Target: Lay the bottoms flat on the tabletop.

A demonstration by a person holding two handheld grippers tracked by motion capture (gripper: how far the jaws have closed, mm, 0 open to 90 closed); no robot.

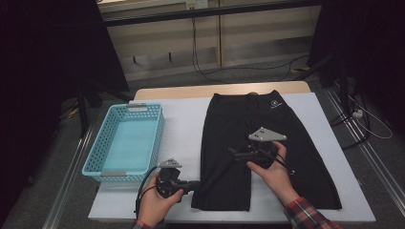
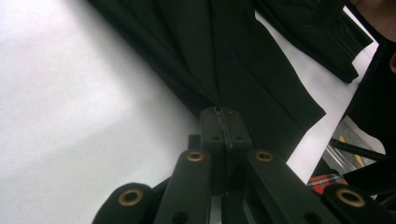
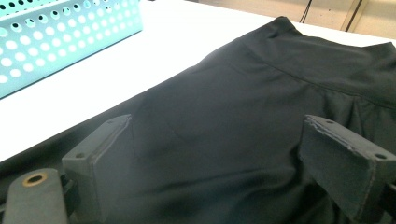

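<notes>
The shorts [image 1: 258, 148] were pinched at seven o'clock by the left hand-held gripper [image 1: 195, 184]; the wide-open right hand-held gripper [image 1: 237, 153] risked bunching them.

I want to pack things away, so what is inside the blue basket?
The blue basket holds nothing on the part of its floor that shows. The foot of its near wall is hidden behind the rim. It stands on the white table, left of the black shorts.
</notes>
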